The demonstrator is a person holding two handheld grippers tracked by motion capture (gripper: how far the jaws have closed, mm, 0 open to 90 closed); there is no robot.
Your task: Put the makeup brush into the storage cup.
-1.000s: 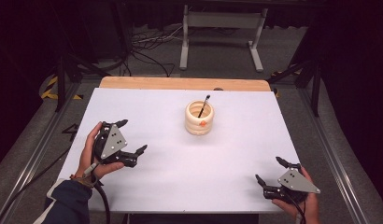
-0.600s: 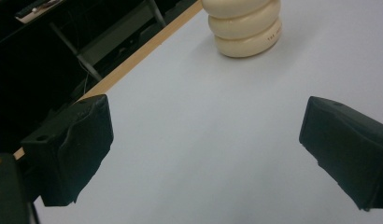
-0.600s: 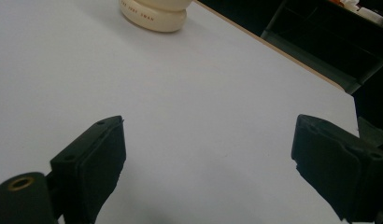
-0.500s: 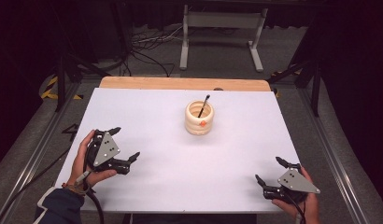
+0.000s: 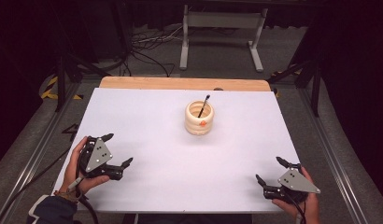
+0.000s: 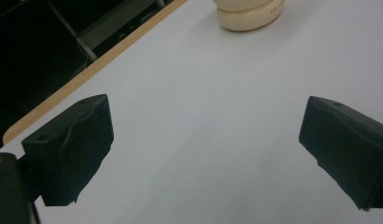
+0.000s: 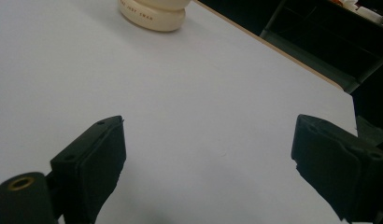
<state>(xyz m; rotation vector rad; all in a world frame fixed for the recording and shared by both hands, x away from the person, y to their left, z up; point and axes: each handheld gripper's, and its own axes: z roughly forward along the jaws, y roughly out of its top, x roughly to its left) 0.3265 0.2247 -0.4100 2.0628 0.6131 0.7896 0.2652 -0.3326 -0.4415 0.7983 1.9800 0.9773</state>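
White table [image 5: 147, 121] with a wooden far edge stood amid a dark room with floor cables. Cream ribbed cup [image 5: 199, 118], centre frame, held a black stick [image 5: 203, 106]. Left gripper [image 5: 117, 150] lower left, right gripper [image 5: 270, 170] lower right; both jaws spread, empty.

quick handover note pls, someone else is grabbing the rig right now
Left gripper: open, holds nothing, low over the near left of the table.
Right gripper: open, holds nothing, at the near right corner.
The cream ribbed cup stands upright mid-table toward the far edge, with a black pen leaning inside it.
Done: the pen sits in the cup and neither gripper touches either.
Left: nothing visibly pending; check before moving.
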